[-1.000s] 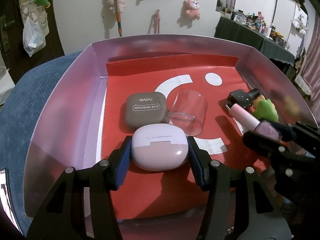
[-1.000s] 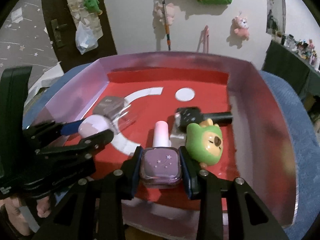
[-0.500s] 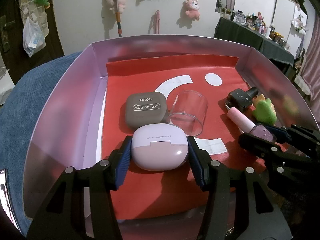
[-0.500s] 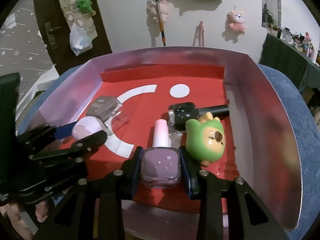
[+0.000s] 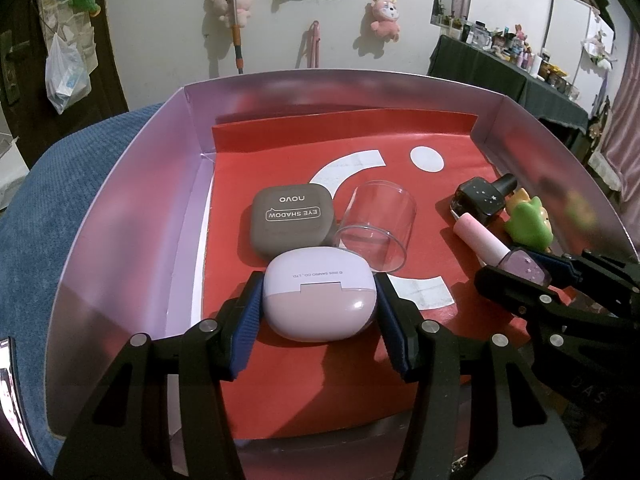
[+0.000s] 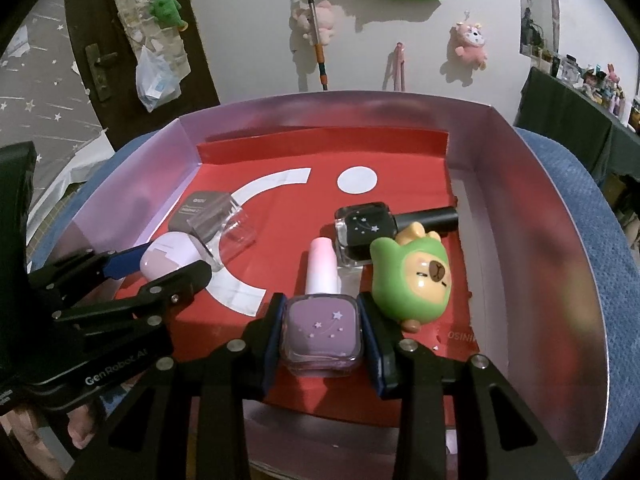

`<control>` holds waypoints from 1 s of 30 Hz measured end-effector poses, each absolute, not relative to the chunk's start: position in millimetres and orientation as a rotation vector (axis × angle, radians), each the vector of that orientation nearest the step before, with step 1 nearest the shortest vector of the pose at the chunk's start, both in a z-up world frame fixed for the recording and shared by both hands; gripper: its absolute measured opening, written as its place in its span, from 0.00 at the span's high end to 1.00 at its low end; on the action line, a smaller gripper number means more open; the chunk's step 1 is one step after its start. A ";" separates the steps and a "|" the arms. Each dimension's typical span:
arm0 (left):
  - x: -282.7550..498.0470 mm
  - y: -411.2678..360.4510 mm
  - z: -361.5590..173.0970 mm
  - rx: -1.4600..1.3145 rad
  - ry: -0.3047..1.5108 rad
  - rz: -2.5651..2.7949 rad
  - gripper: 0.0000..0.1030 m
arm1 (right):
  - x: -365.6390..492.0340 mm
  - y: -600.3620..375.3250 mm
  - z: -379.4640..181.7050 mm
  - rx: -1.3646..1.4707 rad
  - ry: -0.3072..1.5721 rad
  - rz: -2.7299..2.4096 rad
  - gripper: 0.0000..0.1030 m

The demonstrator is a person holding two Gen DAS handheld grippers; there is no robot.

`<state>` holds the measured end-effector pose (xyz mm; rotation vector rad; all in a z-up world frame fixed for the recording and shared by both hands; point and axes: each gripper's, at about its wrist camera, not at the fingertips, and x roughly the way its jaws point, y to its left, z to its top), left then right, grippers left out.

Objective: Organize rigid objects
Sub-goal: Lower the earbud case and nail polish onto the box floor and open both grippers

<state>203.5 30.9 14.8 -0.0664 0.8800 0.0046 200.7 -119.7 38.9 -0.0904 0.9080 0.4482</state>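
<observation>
Lilac tray (image 5: 132, 184) lined in red, seen from both wrist views. The pale pink case (image 5: 319, 293) is clamped between the pads of the left gripper (image 5: 318, 322) at the tray's near left, just in front of the brown eye-shadow compact (image 5: 292, 218) and clear cup (image 5: 378, 226). The purple polish bottle (image 6: 322, 330) (pink cap pointing away) is clamped by the right gripper (image 6: 323, 344), beside a green figure (image 6: 412, 280) and black bottle (image 6: 366, 226).

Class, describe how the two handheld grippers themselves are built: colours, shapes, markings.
Both the left gripper and right gripper have angular black fingers with silver rivets and ribbed blue pads. The left one's body carries white "GenRobot AI" lettering.
</observation>
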 end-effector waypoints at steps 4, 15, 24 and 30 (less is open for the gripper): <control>203.5 30.9 14.7 -0.066 0.880 0.004 0.50 | 200.1 -120.8 38.3 -0.092 0.902 0.442 0.63; 203.6 31.6 14.8 -0.066 0.880 0.004 0.50 | 200.9 -121.3 38.5 -0.082 0.905 0.441 0.63; 203.6 31.8 14.6 -0.067 0.880 0.004 0.50 | 201.8 -123.2 40.0 -0.076 0.905 0.443 0.63; 203.8 32.2 15.3 -0.074 0.879 0.001 0.49 | 201.9 -123.8 40.5 -0.072 0.904 0.445 0.63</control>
